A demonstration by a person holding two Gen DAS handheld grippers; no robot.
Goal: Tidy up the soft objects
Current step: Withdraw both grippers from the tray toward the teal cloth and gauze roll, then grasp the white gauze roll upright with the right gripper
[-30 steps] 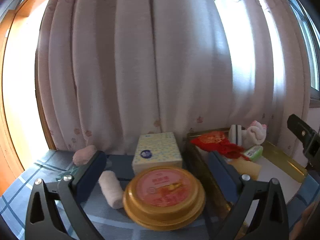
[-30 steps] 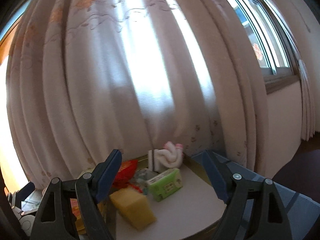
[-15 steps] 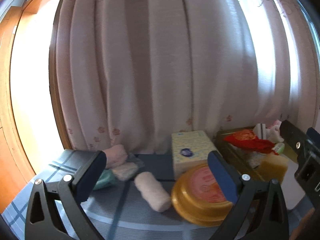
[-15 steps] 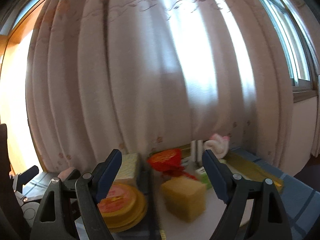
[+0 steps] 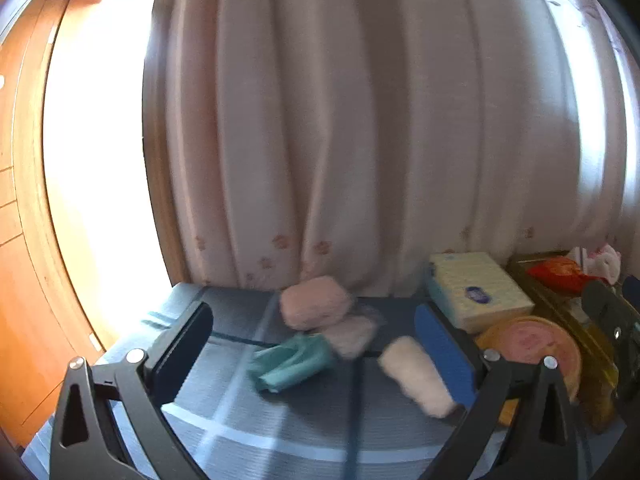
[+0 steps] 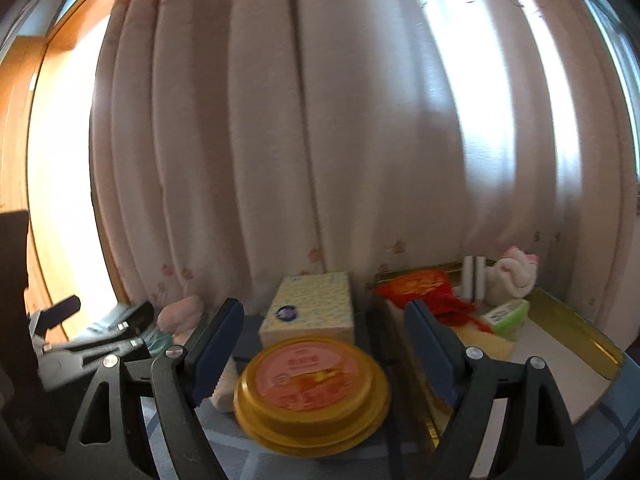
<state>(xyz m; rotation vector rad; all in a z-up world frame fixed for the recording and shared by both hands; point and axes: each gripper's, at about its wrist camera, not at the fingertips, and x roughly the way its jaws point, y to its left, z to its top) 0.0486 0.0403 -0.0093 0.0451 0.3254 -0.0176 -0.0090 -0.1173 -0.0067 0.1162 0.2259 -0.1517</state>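
Left gripper point(image 5: 312, 344) open, empty, pink fuzzy bundle point(image 5: 313, 306), teal cloth point(image 5: 291, 361)

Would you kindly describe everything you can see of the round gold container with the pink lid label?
The round gold container is a low, wide tub, plastic by its look, with a stepped golden rim and a flat pink-and-orange printed label on top; the print is too blurred to read. Its lid is on and it sits flat on the blue checked cloth, just in front of the tissue box and left of the gold tray. A pale rolled cloth lies against its left side.
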